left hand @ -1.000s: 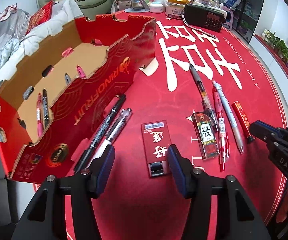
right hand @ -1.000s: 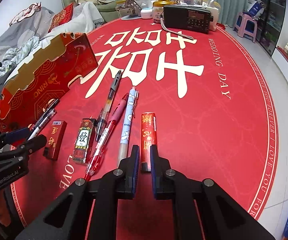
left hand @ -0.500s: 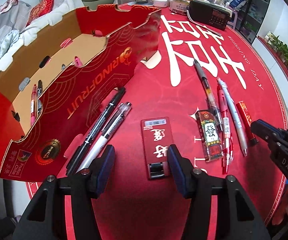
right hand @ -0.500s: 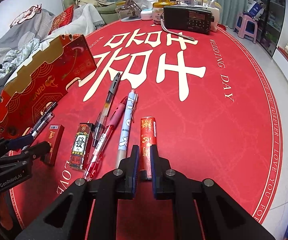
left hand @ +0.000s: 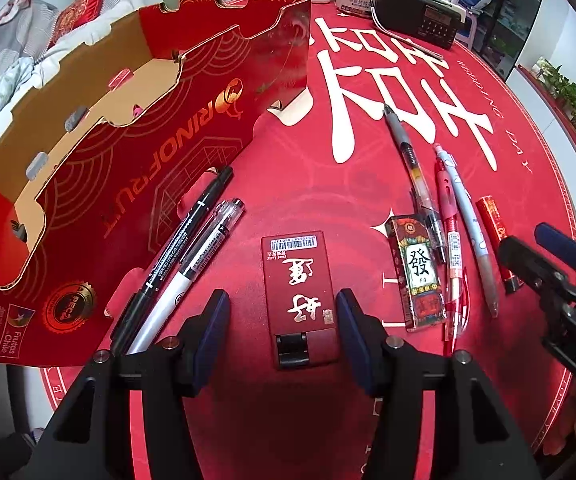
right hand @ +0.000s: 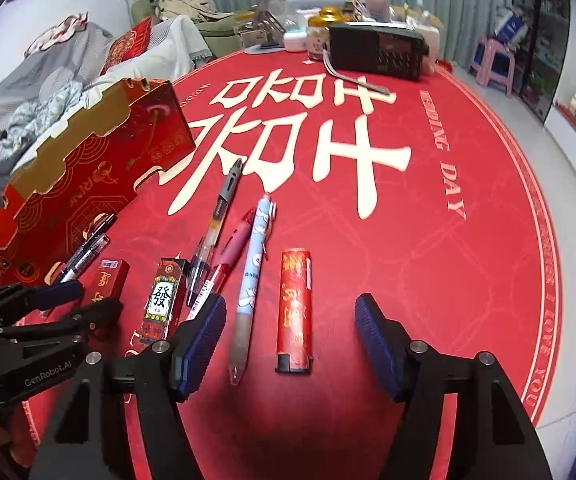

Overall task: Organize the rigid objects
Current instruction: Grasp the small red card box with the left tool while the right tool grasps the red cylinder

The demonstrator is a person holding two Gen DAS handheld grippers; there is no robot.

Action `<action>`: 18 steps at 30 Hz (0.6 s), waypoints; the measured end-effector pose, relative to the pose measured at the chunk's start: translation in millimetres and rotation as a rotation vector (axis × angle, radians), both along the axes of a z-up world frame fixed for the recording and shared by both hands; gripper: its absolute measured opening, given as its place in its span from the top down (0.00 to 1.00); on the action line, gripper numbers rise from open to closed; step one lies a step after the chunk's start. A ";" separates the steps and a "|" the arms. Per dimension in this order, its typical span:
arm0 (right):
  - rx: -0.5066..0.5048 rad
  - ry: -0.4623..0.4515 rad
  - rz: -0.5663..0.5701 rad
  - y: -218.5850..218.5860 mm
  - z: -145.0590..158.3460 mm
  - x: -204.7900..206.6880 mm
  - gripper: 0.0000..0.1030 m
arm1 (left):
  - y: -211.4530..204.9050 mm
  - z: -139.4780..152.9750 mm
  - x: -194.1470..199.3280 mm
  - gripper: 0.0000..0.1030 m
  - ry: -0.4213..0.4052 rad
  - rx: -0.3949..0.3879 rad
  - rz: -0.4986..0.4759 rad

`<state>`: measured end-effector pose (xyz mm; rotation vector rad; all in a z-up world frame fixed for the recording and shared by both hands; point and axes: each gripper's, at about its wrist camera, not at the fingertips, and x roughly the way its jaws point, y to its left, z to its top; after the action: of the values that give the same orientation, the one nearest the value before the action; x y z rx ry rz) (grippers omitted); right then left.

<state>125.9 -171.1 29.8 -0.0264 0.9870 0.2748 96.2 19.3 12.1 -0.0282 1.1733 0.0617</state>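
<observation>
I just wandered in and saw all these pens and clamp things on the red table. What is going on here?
A person is tidying small items with a handheld gripper in each hand. The left gripper is open around a flat red lighter; the right gripper is open over a round red lighter and a pale blue pen. Neither holds anything yet. Other pens and a mahjong-print lighter lie on the table beside a red cardboard fruit tray.
</observation>
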 end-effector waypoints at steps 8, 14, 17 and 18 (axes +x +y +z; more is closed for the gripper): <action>-0.025 0.031 -0.024 -8.5 -5.1 7.5 0.55 | 3.5 0.5 3.8 0.43 -0.003 -0.013 0.007; -0.051 0.060 0.008 2.2 -11.9 10.7 0.55 | 2.2 -0.2 6.7 0.43 -0.012 -0.014 0.003; -0.084 0.066 0.022 11.0 -15.7 14.1 0.60 | 2.1 -0.6 7.9 0.42 -0.015 -0.013 0.001; -0.105 0.064 0.028 13.9 -16.2 14.8 0.62 | 2.0 -0.7 7.8 0.42 -0.017 -0.012 -0.001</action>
<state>140.7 -157.3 13.6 -0.1277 1.0641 0.2504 104.0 21.3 11.4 -0.0392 1.1563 0.0536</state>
